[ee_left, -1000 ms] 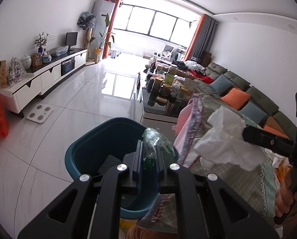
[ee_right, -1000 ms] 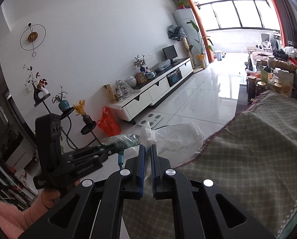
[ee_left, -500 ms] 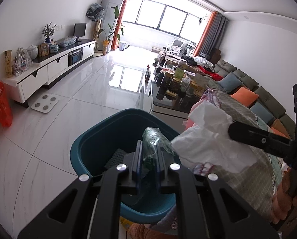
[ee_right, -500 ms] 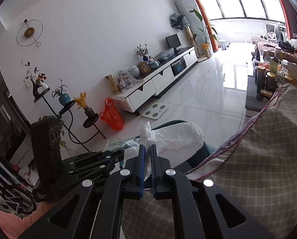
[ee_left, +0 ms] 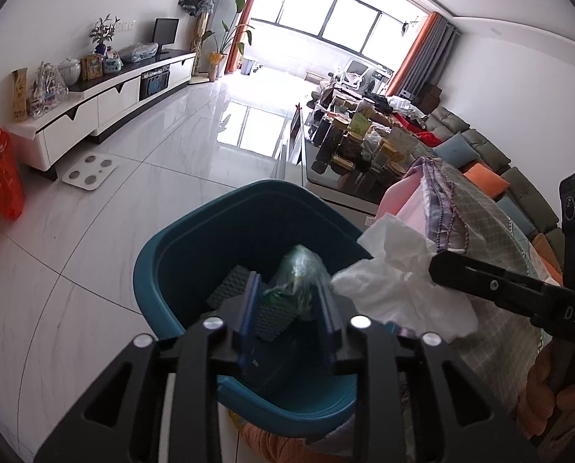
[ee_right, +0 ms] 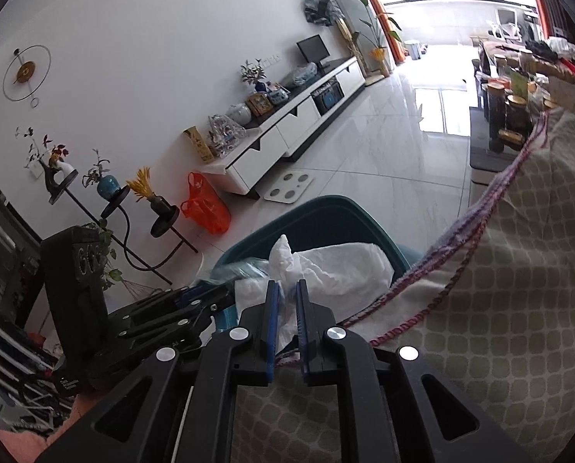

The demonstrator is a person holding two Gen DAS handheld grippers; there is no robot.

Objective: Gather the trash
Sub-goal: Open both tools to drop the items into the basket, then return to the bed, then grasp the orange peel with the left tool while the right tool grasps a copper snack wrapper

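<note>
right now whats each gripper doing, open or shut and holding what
left gripper: jaws have just been opening, open now, green wrapper loose between them over the teal bin.
right gripper: jaws just easing apart, white tissue between them.

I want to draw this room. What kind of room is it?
Most likely a home living room. There is a long sofa with cushions, a low TV cabinet with a screen on it, and a crowded coffee table in the middle.

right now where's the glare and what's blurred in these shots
Left wrist view: the big window is blown out, glaring off the glossy white floor tiles; the crinkled green plastic wrapper is smeared. Right wrist view: strong fisheye bending; the white crumpled tissue stays fairly sharp.
</note>
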